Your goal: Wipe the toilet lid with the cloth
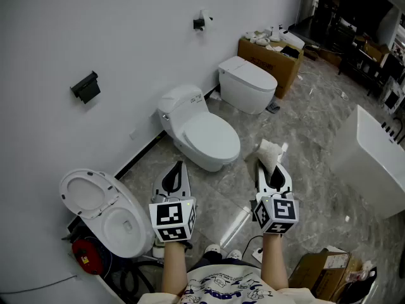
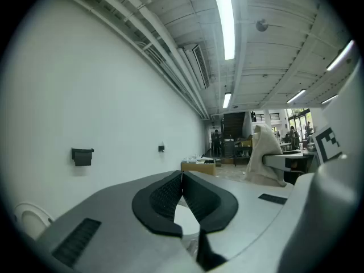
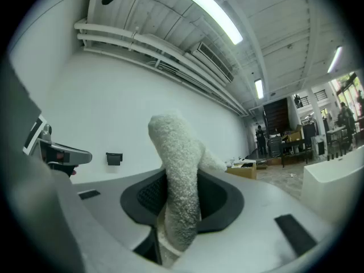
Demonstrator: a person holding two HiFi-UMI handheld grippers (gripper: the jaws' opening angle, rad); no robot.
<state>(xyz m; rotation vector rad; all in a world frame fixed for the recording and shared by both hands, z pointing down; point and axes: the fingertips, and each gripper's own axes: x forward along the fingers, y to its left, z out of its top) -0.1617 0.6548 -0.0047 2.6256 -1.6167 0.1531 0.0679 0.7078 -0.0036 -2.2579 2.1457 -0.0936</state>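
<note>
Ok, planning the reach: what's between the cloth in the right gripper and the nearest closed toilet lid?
Nothing: in the head view only bare floor separates the cloth from that lid.

The cloth (image 3: 173,147) drops between the right gripper's (image 3: 182,181) pads, which clamp it, and its lower end is hidden there. The head view's right edge cuts off the bathtub (image 1: 376,157); its bottom edge cuts the cardboard box (image 1: 324,270). The distant figures (image 2: 216,143) are too small to tell.
</note>
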